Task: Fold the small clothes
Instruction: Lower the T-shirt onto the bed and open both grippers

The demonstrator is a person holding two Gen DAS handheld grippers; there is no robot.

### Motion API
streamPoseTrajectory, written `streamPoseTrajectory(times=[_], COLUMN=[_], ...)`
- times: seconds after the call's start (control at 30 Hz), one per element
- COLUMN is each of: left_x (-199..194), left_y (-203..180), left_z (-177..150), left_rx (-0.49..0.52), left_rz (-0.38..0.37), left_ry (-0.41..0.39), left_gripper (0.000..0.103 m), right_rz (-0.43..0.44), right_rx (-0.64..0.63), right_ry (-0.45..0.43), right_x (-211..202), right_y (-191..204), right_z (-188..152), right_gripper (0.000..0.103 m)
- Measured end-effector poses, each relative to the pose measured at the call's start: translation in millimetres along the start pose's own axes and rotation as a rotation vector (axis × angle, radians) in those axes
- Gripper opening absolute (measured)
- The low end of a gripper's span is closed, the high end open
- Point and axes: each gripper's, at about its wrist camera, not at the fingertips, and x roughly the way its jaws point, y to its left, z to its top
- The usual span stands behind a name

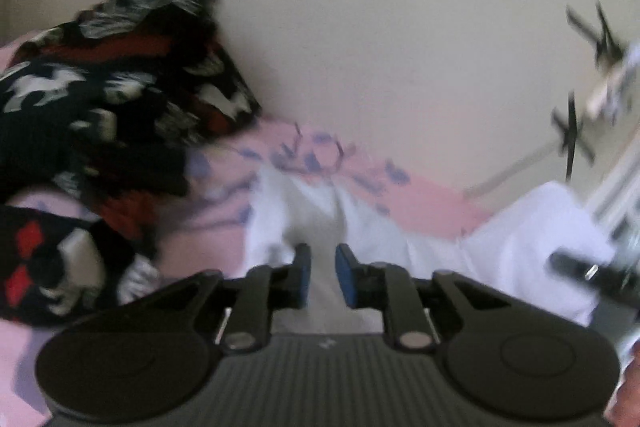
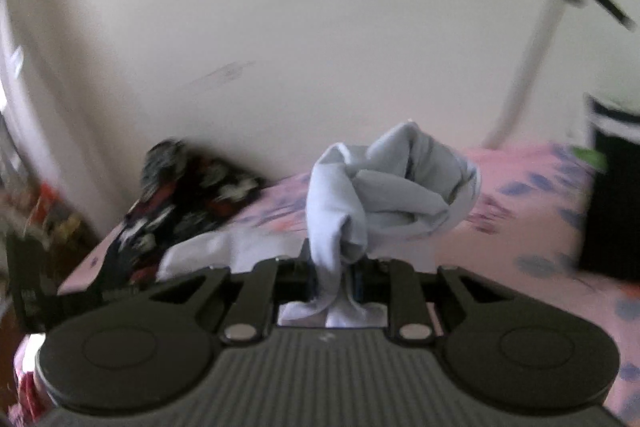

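A white garment (image 1: 304,211) lies on the pink bed sheet (image 1: 208,239) and stretches right to my other gripper. My left gripper (image 1: 322,275) hovers just over it, its blue-padded jaws a little apart with nothing between them. My right gripper (image 2: 336,279) is shut on the white garment (image 2: 384,187), which bunches up in a twisted lump in front of the jaws and is lifted off the sheet (image 2: 520,227). The right gripper also shows in the left wrist view (image 1: 576,267), blurred, at the garment's right end.
A heap of dark patterned clothes (image 1: 104,123) lies at the left of the bed, against the cream wall (image 1: 360,47); it also shows in the right wrist view (image 2: 188,195). A black object (image 2: 612,195) stands at the right on the bed.
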Motion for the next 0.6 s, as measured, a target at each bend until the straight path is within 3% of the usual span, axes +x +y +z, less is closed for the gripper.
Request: streamPoseTrajectory(times=[0.1, 0.17, 0.2, 0.23, 0.27, 0.3, 0.4, 0.47, 0.6], left_x=[-8, -11, -12, -13, -14, -13, -11, -10, -5], left_y=[27, 39, 44, 47, 50, 51, 46, 40, 20], left_z=[4, 6, 7, 8, 9, 10, 8, 7, -2], left_rx=[-0.064, -0.097, -0.114, -0.126, -0.141, -0.145, -0.121, -0.094, -0.009], left_rz=[-0.018, 0.013, 0.013, -0.006, -0.027, -0.036, -0.032, -0.026, 0.002], left_ry=[-0.024, -0.03, -0.031, -0.029, -0.027, -0.027, -0.031, -0.026, -0.015], left_gripper=[0.031, 0.057, 0.059, 0.061, 0.066, 0.069, 0.077, 0.087, 0.096], right_rz=[0.04, 0.086, 0.111, 0.148, 0.179, 0.198, 0.244, 0.284, 0.211], right_rx=[-0.082, -0.114, -0.118, -0.118, -0.123, -0.128, -0.104, -0.067, 0.019], right_ry=[0.064, 0.128, 0.168, 0.225, 0.299, 0.309, 0.29, 0.234, 0.099], right_x=[37, 68, 82, 98, 113, 119, 102, 72, 13], right_y=[43, 68, 77, 84, 90, 93, 88, 73, 29], right_z=[-3, -11, -16, -22, -29, -34, -28, -21, -20], right_gripper=[0.015, 0.017, 0.025, 0.043, 0.051, 0.063, 0.064, 0.064, 0.065])
